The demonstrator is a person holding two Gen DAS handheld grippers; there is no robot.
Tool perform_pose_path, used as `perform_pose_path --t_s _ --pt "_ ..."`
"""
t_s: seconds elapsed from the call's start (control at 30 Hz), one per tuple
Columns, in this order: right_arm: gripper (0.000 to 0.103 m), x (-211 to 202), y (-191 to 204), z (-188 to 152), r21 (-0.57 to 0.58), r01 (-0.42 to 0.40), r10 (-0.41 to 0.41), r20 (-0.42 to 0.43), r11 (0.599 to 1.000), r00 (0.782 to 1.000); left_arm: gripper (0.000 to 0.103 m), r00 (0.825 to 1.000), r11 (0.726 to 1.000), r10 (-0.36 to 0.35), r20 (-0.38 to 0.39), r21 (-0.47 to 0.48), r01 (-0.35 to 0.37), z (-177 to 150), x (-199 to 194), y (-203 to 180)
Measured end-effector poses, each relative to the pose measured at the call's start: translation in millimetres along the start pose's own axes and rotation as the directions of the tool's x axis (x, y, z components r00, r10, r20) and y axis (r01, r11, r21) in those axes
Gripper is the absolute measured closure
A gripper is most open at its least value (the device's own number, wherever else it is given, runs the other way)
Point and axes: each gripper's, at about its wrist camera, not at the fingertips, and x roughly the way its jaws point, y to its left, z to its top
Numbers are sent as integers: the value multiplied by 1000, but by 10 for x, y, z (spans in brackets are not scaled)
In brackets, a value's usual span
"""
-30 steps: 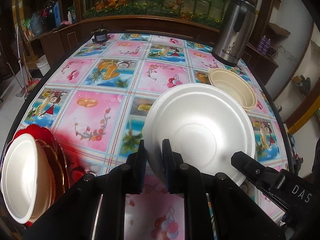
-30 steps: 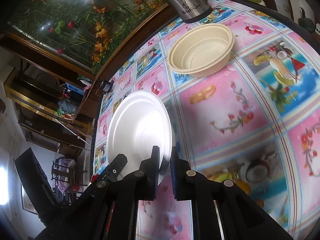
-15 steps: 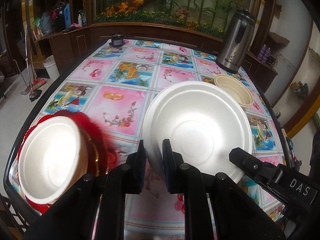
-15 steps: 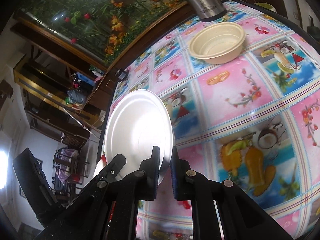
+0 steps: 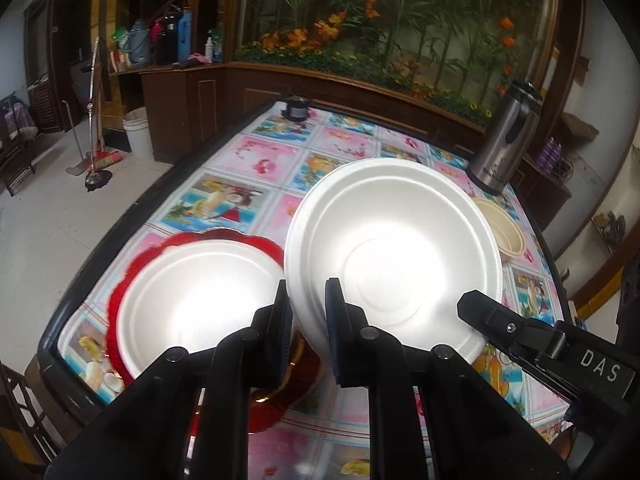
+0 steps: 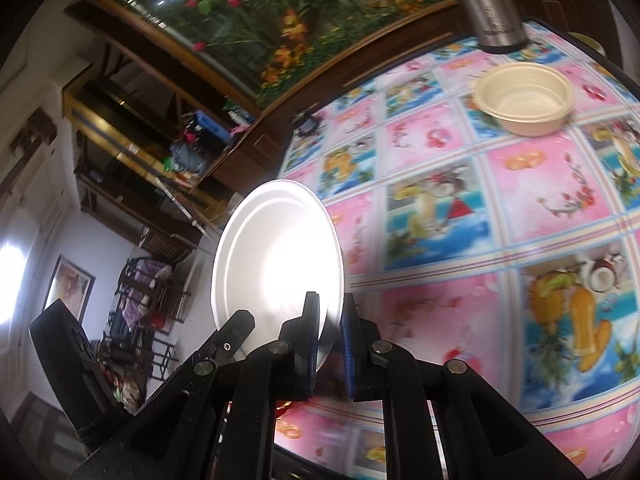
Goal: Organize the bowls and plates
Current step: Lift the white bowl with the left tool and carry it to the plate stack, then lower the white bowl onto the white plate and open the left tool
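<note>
My left gripper [image 5: 307, 312] is shut on the near rim of a white foam bowl [image 5: 394, 256] and holds it above the table. My right gripper [image 6: 330, 322] is shut on the opposite rim of the same white foam bowl [image 6: 276, 252]; its body shows in the left wrist view [image 5: 548, 344]. Just left of the held bowl, another white foam bowl [image 5: 200, 296] sits on a stack of red plates [image 5: 140, 256] at the table's near left corner. A cream plastic bowl [image 5: 502, 228] [image 6: 524, 96] stands at the far right.
A steel thermos jug [image 5: 506, 140] [image 6: 490, 8] stands behind the cream bowl. A small dark jar [image 5: 296, 108] sits at the table's far edge. The table has a colourful fruit-print cloth [image 6: 520, 184]; its dark left edge [image 5: 120, 232] drops to the floor.
Both grippers have carried the held white bowl left and up. The red plates with their white bowl now lie right beside and under it.
</note>
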Motion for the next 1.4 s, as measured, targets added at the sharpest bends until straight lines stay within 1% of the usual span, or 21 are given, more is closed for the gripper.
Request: perform_pose_path --t_s 0.13,0.23,0.33,0.47,0.63,0.87,1.13,1.4 --pt "93 80 275 -13 -47 -40 39 -16 998 999 89 999 999 25 36 -34 -23 57 -132 244" --pt "93 150 496 -29 -86 -70 67 -37 994 997 89 998 997 46 50 -64 -43 78 -193 454" --pt "93 247 692 -73 -122 -94 86 -66 988 994 89 997 994 70 41 -92 -66 63 -174 635" --pt "93 453 825 -171 -144 -106 90 -115 984 989 89 995 987 100 7 -123 -98 -9 -39 809" --pt "93 694 838 -283 -143 -98 73 -167 985 983 89 993 982 115 -38 -143 -119 -112 118 922" --pt "93 861 801 -334 -138 -105 75 -207 985 976 89 989 978 141 -50 -147 -147 -141 116 937" --pt "93 926 775 -347 -142 -101 68 -220 985 973 89 988 979 143 -63 -136 -150 -142 162 922" --pt "93 898 737 -337 -130 -107 77 -220 986 972 89 987 979 147 -65 -130 -154 -154 147 917"
